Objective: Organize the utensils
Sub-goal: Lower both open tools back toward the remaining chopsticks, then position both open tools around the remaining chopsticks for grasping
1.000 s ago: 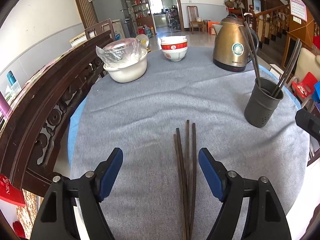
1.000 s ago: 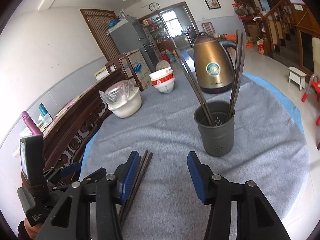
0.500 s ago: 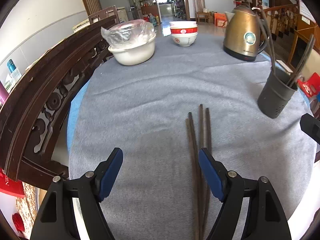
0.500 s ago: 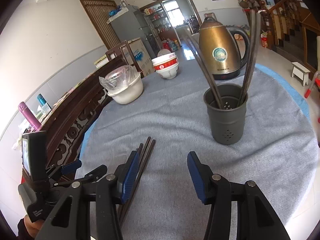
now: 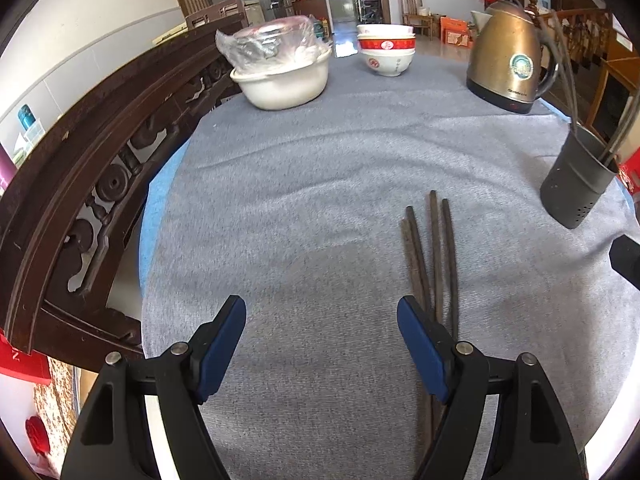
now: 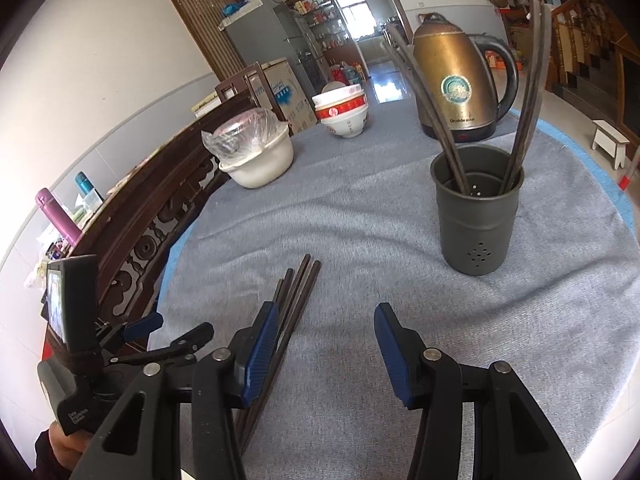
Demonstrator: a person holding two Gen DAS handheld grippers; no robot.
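Several dark wooden chopsticks (image 5: 434, 256) lie side by side on the grey tablecloth (image 5: 320, 184); in the right wrist view the same chopsticks (image 6: 296, 292) run under the left finger. A dark grey utensil holder (image 6: 478, 216) stands to the right with more chopsticks upright in it, also seen as the holder (image 5: 576, 184) at the right edge of the left wrist view. My left gripper (image 5: 322, 338) is open over bare cloth, just left of the lying chopsticks. My right gripper (image 6: 326, 340) is open and empty, between the chopsticks and the holder.
A gold electric kettle (image 5: 510, 66), stacked red-and-white bowls (image 5: 386, 54) and a white bowl with a plastic-wrapped dish (image 5: 280, 72) stand at the far side. A carved dark wooden chair back (image 5: 80, 200) borders the table's left edge. The left hand-held device (image 6: 76, 340) shows at lower left.
Both grippers have sunk toward the table and tilted down. In the left wrist view the chopsticks have shifted right, from between the fingers to behind the right finger. Neither gripper's opening has changed.
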